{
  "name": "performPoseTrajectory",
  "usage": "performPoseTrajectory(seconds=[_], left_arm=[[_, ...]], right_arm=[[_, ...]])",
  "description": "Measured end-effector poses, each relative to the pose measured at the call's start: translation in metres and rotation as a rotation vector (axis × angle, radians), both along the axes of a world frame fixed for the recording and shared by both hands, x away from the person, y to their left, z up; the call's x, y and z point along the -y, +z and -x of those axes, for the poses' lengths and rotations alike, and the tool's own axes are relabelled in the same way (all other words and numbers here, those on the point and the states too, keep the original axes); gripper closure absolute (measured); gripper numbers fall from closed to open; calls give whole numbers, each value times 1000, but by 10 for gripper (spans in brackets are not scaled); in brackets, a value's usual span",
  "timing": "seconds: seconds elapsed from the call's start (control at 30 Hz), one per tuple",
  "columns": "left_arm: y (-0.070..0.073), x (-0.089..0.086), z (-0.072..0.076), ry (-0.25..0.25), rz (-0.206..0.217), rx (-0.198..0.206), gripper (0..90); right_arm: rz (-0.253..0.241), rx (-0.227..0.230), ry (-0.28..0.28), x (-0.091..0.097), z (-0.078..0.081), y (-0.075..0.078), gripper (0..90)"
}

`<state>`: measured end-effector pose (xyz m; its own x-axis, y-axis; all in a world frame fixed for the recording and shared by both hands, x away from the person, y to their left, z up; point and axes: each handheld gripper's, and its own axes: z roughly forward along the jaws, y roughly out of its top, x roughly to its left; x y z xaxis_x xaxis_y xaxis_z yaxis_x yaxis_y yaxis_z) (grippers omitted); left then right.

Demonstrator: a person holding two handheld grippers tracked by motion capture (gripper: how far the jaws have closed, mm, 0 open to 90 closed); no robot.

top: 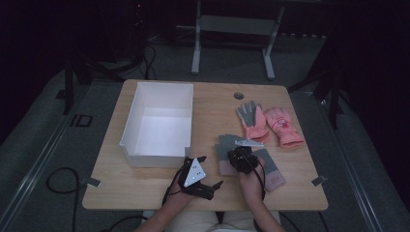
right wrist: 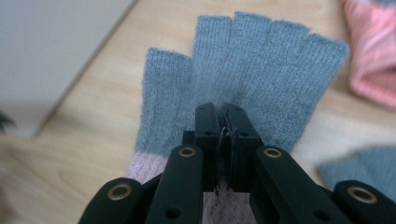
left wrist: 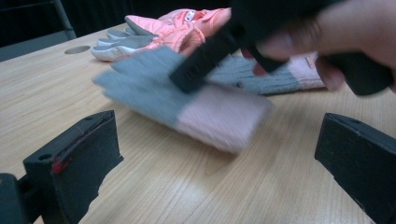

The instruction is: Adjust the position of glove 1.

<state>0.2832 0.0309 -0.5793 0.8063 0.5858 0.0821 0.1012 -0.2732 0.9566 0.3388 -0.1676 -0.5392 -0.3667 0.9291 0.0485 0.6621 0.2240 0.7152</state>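
Grey-and-pink knitted wool makes up the fingerless glove that the right gripper grasps: both black jaws are clenched on a pinch of the grey knit in the middle of the glove, with strands of yarn showing in the narrow seam between them. In the right gripper view, the five short grey finger stubs fan out beyond the jaw tips, and the pink cuff lies below the jaws, toward the hand. In the left gripper view the same glove appears blurred and raised off the light wooden table, hanging from the right gripper.

A second grey-and-pink knitted glove lies flat on the table just beside the right gripper, on its right. Beyond the jaw tips, farther across the table, rests a pair of salmon-pink padded gloves with grey palms. A white rectangular open box stands to the left of that gripper, near it.

The left gripper is released: its jaws stand wide apart with bare wood between them. It sits near the table's front edge, just left of the right gripper.
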Motion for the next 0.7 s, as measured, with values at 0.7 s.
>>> performPoseTrajectory(seconds=[0.7], left_arm=[[0, 1, 1, 1, -6, 7, 0]], right_arm=[[-10, 0, 5, 5, -2, -9, 726]])
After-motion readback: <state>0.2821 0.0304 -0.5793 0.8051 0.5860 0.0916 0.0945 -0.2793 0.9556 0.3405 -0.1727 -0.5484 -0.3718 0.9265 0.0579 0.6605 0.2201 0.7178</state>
